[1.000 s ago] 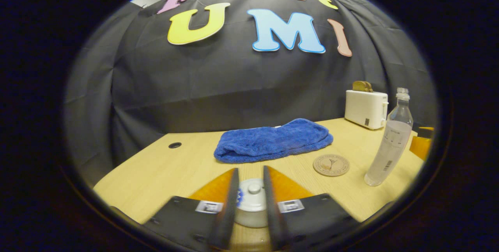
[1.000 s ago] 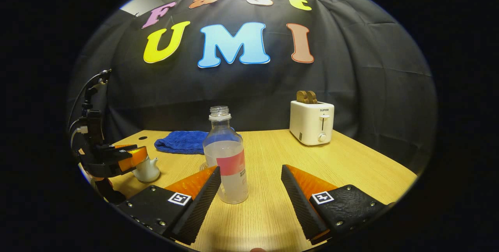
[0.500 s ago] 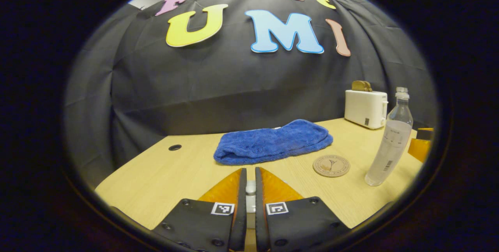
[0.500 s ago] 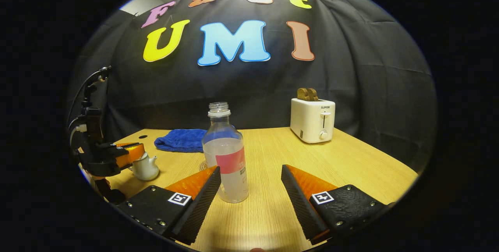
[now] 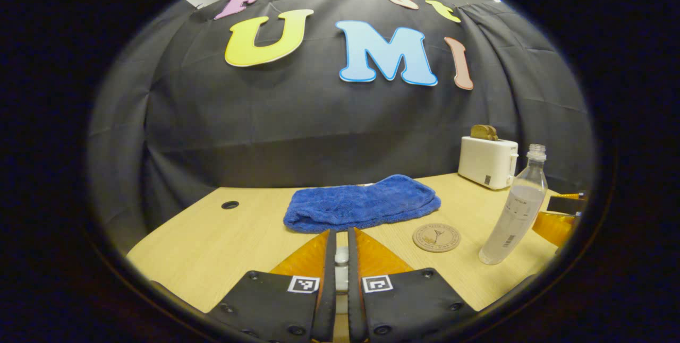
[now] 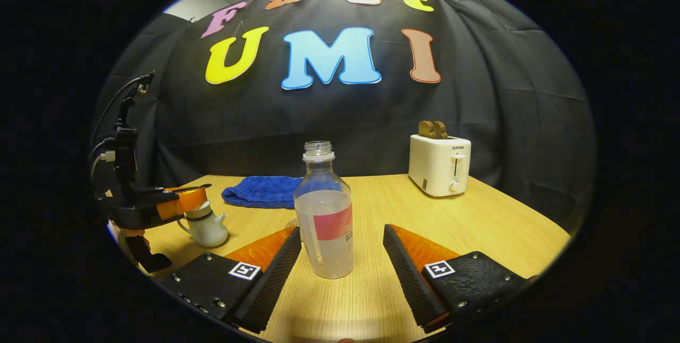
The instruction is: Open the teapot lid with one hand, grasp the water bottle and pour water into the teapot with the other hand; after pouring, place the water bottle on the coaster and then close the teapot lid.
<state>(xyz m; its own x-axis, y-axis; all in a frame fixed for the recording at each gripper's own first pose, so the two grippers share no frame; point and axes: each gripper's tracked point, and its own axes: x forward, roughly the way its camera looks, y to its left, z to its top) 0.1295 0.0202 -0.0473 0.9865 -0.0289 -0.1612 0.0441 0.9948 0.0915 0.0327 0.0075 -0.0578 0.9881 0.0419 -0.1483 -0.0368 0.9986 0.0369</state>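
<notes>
In the left gripper view, the left gripper (image 5: 340,263) is seen with its fingers drawn almost together, and a small white knob, apparently that of the teapot lid (image 5: 341,257), is pinched in the narrow gap between them. Little of the lid can be made out there. Beyond the fingers, a folded blue towel (image 5: 361,203) is laid on the wooden table (image 5: 212,237). A round coaster (image 5: 436,237) is placed to the right of the towel, and the water bottle (image 5: 512,210) is stood upright just past it, uncapped and partly filled. A white toaster (image 5: 487,161) is set near the back wall.

In the right gripper view, the right gripper (image 6: 342,258) is held with its fingers spread wide, and the bottle (image 6: 325,221) is stood on the table between them, nearer the left finger and not pressed by either. At the far left, the other gripper is seen above the white teapot (image 6: 207,226), with the lid clamped in it and raised just off the pot's opening. The towel (image 6: 263,191) and toaster (image 6: 440,165) are seen behind.
</notes>
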